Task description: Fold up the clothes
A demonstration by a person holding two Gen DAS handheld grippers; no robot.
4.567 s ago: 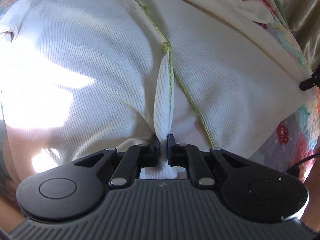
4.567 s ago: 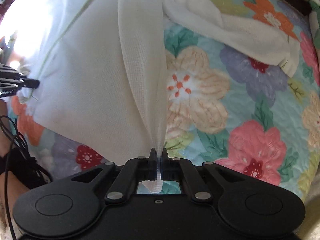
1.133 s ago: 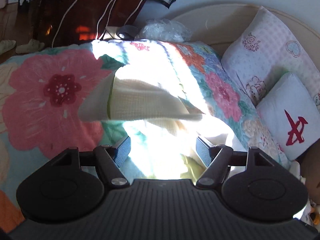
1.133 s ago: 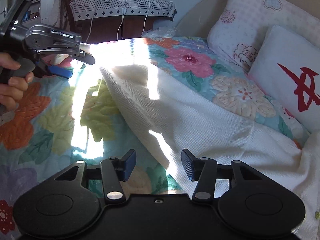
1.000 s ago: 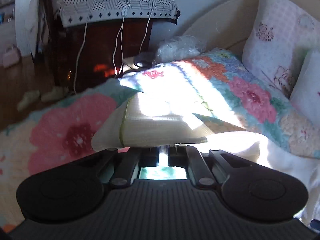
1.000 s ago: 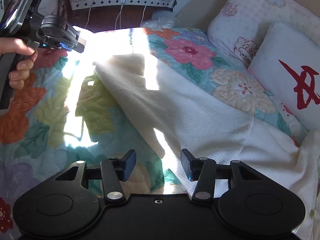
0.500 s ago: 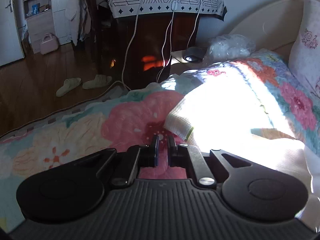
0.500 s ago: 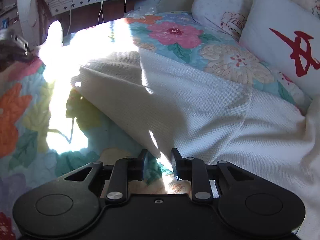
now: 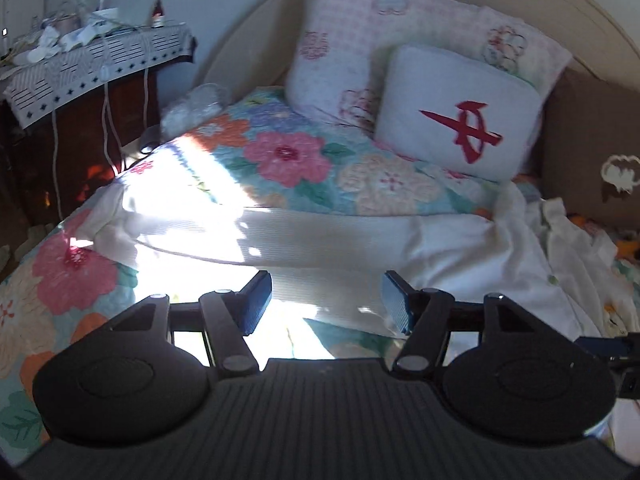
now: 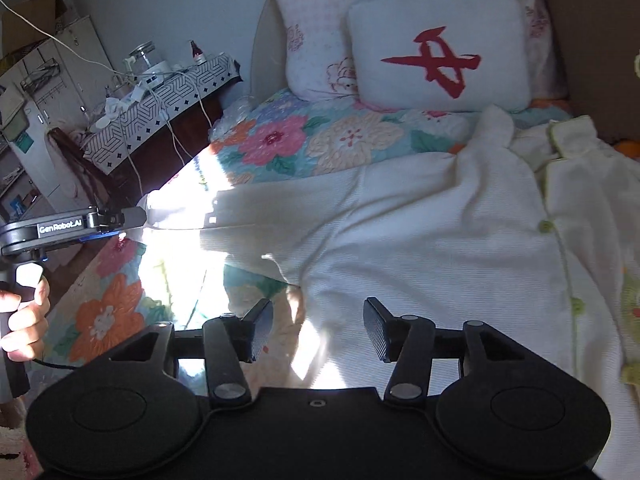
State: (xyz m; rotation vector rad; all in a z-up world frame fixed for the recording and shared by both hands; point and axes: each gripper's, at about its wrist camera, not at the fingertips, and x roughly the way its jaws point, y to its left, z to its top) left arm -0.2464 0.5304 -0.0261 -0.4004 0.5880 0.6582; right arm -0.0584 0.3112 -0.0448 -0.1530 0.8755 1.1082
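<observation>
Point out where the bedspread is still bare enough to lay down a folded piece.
Bare floral bedspread lies left of the white waffle garment, toward the bed's edge, and in a band between the garment and the pillows. The right side is crowded: garment folds and its green-buttoned placket.

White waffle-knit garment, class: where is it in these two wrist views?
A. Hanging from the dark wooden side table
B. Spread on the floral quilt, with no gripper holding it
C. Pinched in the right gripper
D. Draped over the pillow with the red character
B. The white waffle-knit garment lies flat on the floral quilt, and the right gripper and left gripper hover over it with nothing between their opening jaws.
</observation>
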